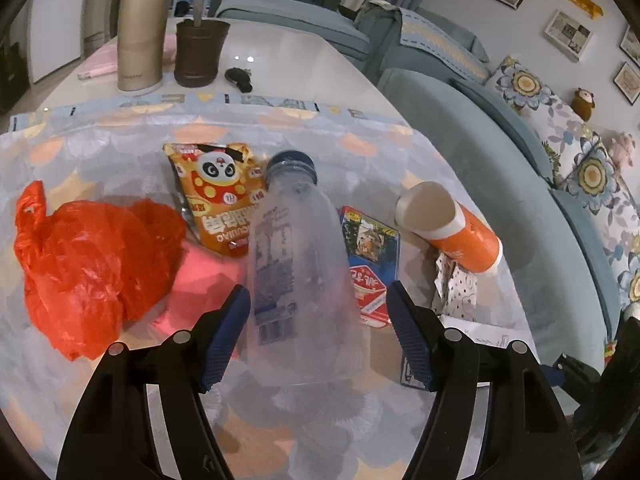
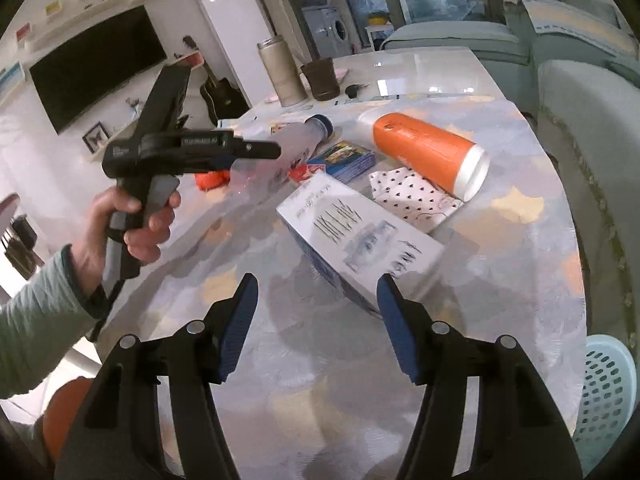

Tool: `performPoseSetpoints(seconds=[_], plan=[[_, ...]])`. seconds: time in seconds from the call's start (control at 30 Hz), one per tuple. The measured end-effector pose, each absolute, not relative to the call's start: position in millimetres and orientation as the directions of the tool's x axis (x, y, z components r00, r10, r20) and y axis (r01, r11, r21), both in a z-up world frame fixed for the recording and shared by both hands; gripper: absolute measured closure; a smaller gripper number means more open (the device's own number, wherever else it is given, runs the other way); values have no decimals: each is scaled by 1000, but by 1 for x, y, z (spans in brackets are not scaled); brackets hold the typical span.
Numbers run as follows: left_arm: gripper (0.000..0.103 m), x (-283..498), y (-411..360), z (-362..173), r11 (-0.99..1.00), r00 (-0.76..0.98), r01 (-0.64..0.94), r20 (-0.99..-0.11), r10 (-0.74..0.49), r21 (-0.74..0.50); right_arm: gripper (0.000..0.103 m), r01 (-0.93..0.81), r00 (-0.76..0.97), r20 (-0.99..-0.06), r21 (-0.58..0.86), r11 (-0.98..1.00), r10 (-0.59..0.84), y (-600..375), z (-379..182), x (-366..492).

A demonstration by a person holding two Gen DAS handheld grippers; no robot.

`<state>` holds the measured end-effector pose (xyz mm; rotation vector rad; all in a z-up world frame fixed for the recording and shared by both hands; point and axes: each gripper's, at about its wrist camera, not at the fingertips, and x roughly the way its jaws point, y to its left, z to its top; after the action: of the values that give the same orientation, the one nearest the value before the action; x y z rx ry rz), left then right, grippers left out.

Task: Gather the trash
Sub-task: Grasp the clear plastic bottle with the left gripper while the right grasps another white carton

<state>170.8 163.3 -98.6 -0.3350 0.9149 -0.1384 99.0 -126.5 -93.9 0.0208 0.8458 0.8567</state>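
A clear plastic bottle (image 1: 298,276) with a dark blue cap lies on the patterned tablecloth (image 1: 100,140), its base between the fingers of my open left gripper (image 1: 318,308); the pads stand apart from its sides. Around it lie a red plastic bag (image 1: 88,256), a panda snack packet (image 1: 220,196), a blue card wrapper (image 1: 370,256) and an orange cup (image 1: 452,228) on its side. My right gripper (image 2: 316,300) is open and empty above the cloth, just short of a white box (image 2: 360,236). The left gripper (image 2: 240,150) shows in the right wrist view over the bottle (image 2: 288,148).
A crumpled dotted paper (image 2: 412,196) lies beside the orange cup (image 2: 428,152). A steel flask (image 1: 142,28), a brown cup (image 1: 200,52) and keys (image 1: 239,77) stand at the far end. A pale blue basket (image 2: 604,392) sits beside the table at lower right. A sofa (image 1: 500,160) runs along the right.
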Motion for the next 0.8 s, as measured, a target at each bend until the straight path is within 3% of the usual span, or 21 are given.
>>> performPoseSetpoints(seconds=[0.07,0.1,0.17,0.3,0.37,0.43,0.57,0.67,0.8], plan=[[33,173,164,-99,942,607,-46,-758,-237,-332,43,-661,382,-650,304,686,657,-123,-90,102],[33,176,165,-100,943,605,-52,-762,-232,-328,33,-658,403,-656,276,700,638,-120,-88,105],[33,184,163,-104,945,595,-67,-773,-219,-320,23,-657,438,-659,230,718,612,-116,-86,114],[34,198,155,-108,958,581,-88,-795,-173,-273,14,-692,419,-680,191,697,602,-101,-89,129],[36,203,149,-111,969,568,-90,-811,-141,-232,14,-715,395,-688,185,674,608,-96,-95,138],[48,207,146,-116,977,547,-100,-830,-106,-190,14,-723,371,-710,184,666,598,-89,-101,146],[51,194,152,-114,972,574,-109,-812,-111,-210,14,-748,289,-735,227,623,614,-84,-107,147],[55,174,154,-102,967,610,-90,-780,-137,-240,23,-783,223,-737,255,568,638,-83,-104,127],[58,147,154,-86,957,643,-84,-749,-161,-277,23,-809,191,-748,247,534,636,-72,-102,98]])
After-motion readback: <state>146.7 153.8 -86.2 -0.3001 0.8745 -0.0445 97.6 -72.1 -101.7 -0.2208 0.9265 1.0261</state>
